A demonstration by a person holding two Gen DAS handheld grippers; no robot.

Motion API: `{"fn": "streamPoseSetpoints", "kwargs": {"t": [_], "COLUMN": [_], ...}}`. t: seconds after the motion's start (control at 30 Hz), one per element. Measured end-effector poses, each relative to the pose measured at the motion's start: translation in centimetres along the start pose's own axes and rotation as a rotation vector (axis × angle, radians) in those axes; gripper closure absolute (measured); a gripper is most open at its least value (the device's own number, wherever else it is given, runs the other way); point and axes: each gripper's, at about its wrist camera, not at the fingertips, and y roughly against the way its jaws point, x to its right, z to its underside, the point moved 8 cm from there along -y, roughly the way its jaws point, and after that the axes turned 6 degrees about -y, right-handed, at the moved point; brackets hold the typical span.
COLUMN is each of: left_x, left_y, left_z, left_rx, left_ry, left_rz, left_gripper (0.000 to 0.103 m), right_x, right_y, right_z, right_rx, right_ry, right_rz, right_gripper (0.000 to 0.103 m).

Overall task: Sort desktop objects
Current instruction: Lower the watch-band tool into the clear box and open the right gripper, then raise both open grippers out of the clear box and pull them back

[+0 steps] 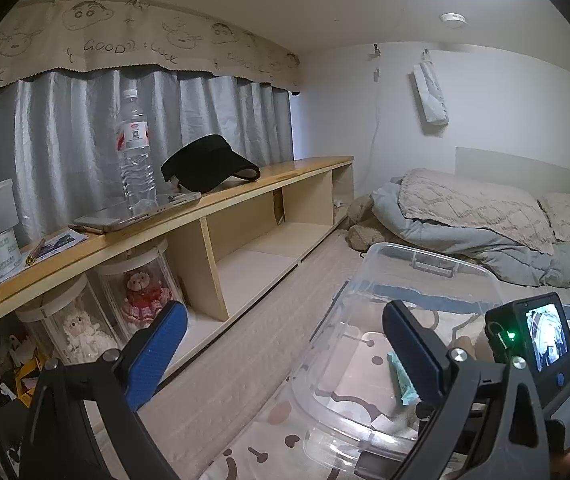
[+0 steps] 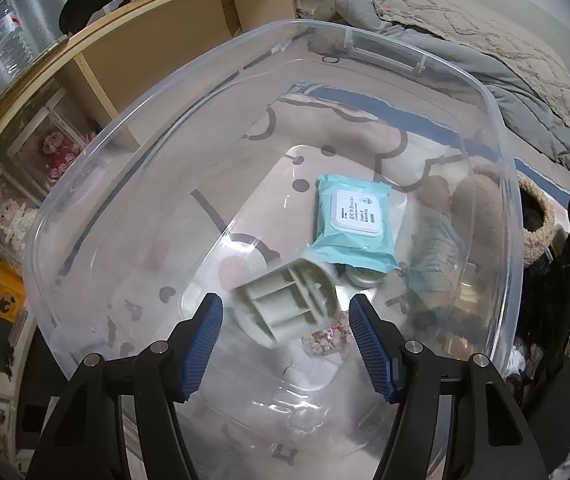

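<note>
Up front, left wrist view: left tongs [image 1: 285,344] apart, nothing between the blue pads, aimed across the bed. Clear plastic bin [image 1: 369,280] sits on the patterned bed sheet, just right of the tongs' line; a sliver of a teal pack shows through its wall. Wooden shelf [image 1: 221,196] along the curtain carries a water bottle [image 1: 135,148], black visor [image 1: 205,164] and a phone [image 1: 97,225].

Right wrist view: right tongs [image 2: 285,320] apart, pads clear of everything, pointing steeply down into the bin. Just beyond the pads a grey-green divided organiser [image 2: 289,304] appears blurred, open compartments facing the camera, long axis running lower-left to upper-right. Teal wet-wipes pack [image 2: 355,222] lies flat on the bin floor, label up, long axis roughly away from camera. Only this view shows the organiser and a small round tin [image 2: 363,278] under the pack's near edge.
</note>
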Motion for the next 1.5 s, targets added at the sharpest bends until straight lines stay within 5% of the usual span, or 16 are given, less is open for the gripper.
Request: {"fn": "streamPoseSetpoints", "kwargs": {"t": [0.47,0.83,0.87,0.93,1.17,1.23,1.5], "left_x": [0.0,1.1,1.3,1.5,2.7,3.1,4.0], "left_y": [0.1,0.3,0.3,0.4,0.5,0.6,1.6], "left_z": [0.1,0.1,0.1,0.1,0.0,0.0,-0.3], "left_rx": [0.001,-0.001,0.000,0.001,-0.012,-0.016,-0.011], "left_ry": [-0.007,-0.043,-0.045,-0.051,-0.043,-0.041,-0.027], "left_rz": [-0.009,0.008,0.010,0.017,0.058,0.073,0.100], "left_gripper": [0.004,0.004,0.004,0.004,0.004,0.004,0.000], "right_x": [0.0,0.4,0.7,1.5,3.4,3.6,5.1], "right_y": [0.3,3.4,4.0,5.1,8.8,9.8,12.6], "right_z": [0.0,0.1,0.1,-0.1,-0.3,-0.4,-0.1], "right_rx": [0.022,0.184,0.201,0.241,0.359,0.395,0.461], "right_ry": [-0.014,0.052,0.062,0.087,0.111,0.119,0.134], "right_rz": [-0.007,-0.080,-0.078,-0.060,-0.054,-0.047,0.032], "right_gripper": [0.037,0.037,0.035,0.015,0.013,0.000,0.000]}}
